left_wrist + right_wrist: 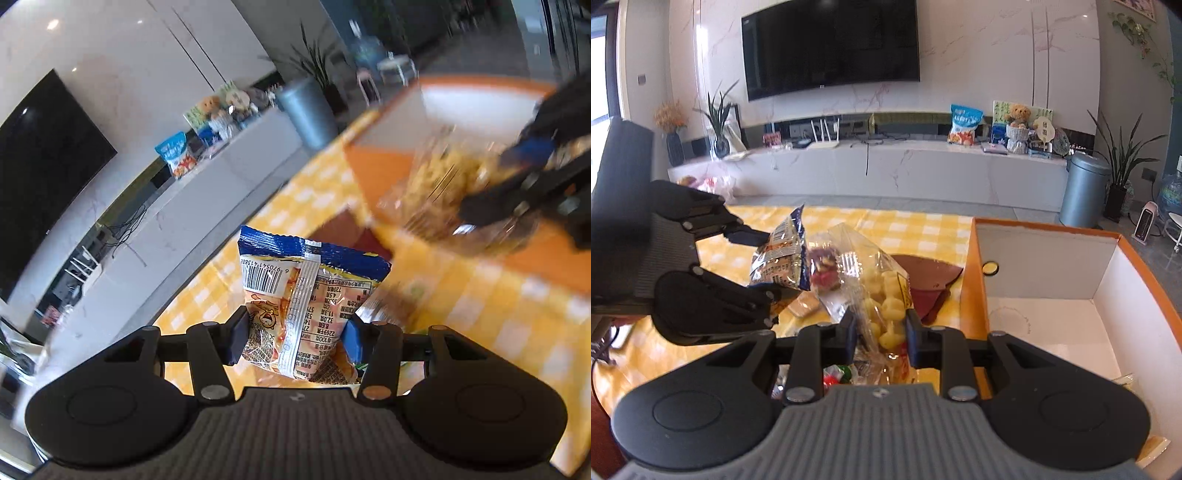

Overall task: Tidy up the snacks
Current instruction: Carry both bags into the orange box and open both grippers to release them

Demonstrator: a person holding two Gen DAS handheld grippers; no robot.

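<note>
My left gripper (295,339) is shut on a blue-and-orange snack packet (306,295), held above the yellow checked tablecloth (480,306). It also shows in the right wrist view (779,258), with the left gripper (764,266) at the left. My right gripper (881,334) is shut on a clear bag of yellow puffs (882,295), beside the orange-rimmed white box (1049,317). In the left wrist view the right gripper (517,184) and the clear bag (443,184) are blurred, in front of the box (388,166).
A brown packet (923,277) lies flat on the cloth beside the box. More small snacks (805,306) lie under the held bags. Beyond the table are a white TV bench (886,170), a grey bin (1084,188) and plants.
</note>
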